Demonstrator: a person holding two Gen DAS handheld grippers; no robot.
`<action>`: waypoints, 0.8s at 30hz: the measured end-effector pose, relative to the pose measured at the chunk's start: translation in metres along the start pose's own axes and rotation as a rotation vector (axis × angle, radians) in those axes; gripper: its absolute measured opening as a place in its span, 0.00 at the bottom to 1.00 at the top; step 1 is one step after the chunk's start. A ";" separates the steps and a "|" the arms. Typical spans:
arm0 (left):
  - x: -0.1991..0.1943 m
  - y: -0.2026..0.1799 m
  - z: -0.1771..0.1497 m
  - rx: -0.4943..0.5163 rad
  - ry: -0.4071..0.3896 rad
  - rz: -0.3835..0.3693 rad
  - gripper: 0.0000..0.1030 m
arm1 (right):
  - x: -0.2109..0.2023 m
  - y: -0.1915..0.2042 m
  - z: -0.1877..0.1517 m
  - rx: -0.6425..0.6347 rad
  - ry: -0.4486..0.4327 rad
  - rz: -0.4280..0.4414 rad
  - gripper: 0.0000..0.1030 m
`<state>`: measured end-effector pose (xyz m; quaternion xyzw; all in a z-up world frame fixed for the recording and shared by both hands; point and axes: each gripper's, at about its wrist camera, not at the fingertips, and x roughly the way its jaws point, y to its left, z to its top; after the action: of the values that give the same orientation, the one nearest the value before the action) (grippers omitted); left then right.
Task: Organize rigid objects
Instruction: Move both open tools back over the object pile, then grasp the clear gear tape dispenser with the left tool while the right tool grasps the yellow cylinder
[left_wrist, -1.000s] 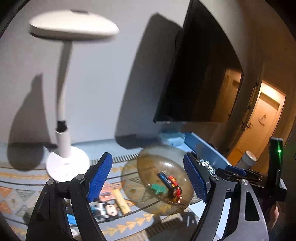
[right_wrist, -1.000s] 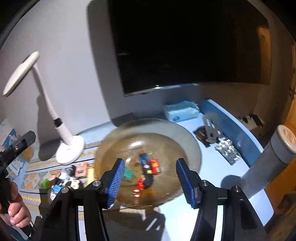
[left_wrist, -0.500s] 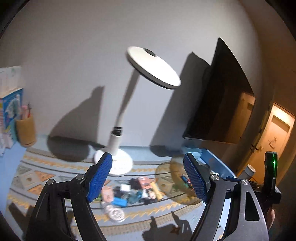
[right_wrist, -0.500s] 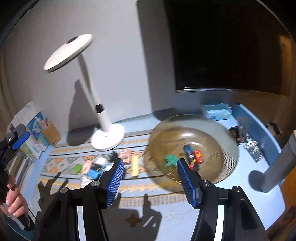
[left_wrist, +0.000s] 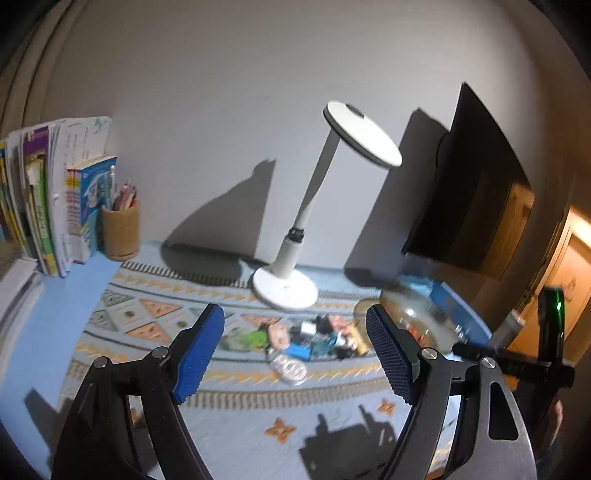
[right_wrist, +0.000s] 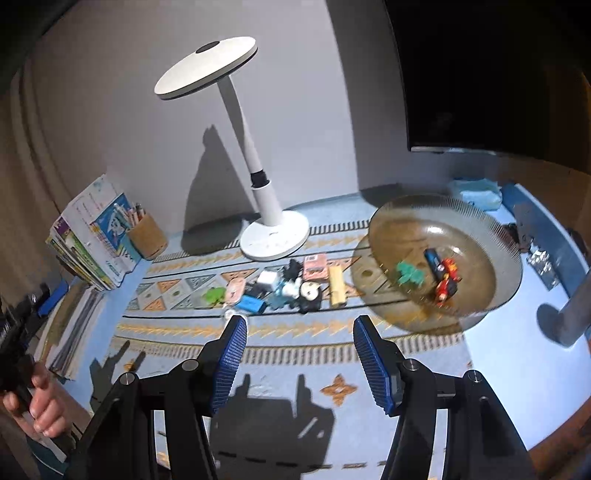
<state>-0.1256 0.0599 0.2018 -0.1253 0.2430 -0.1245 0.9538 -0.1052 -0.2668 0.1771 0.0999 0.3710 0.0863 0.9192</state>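
while both tools (left_wrist: 295, 354) (right_wrist: 299, 354) gape empty, the toy pile (right_wrist: 280, 288) lies just ahead.

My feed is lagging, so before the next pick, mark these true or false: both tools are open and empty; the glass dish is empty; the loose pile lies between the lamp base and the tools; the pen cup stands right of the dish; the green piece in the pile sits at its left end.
1. Both the left tool and right tool are open and empty. True.
2. The glass dish is empty. False: a few small toys lie in it.
3. The pile lies between the lamp base and the tools. True.
4. The pen cup stands right of the dish. False: far left, by the books.
5. The green piece is at the pile's left end. True.
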 end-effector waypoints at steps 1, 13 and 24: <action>0.002 0.000 -0.003 0.010 0.017 0.007 0.76 | 0.001 0.003 -0.002 0.001 0.005 0.006 0.57; 0.122 -0.005 -0.070 0.055 0.351 -0.007 0.76 | 0.063 -0.022 -0.023 0.001 0.092 -0.159 0.57; 0.208 0.000 -0.105 0.086 0.482 0.050 0.76 | 0.188 -0.057 -0.007 0.022 0.202 -0.148 0.40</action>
<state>-0.0003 -0.0206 0.0229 -0.0453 0.4612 -0.1371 0.8755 0.0279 -0.2767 0.0329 0.0733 0.4688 0.0236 0.8800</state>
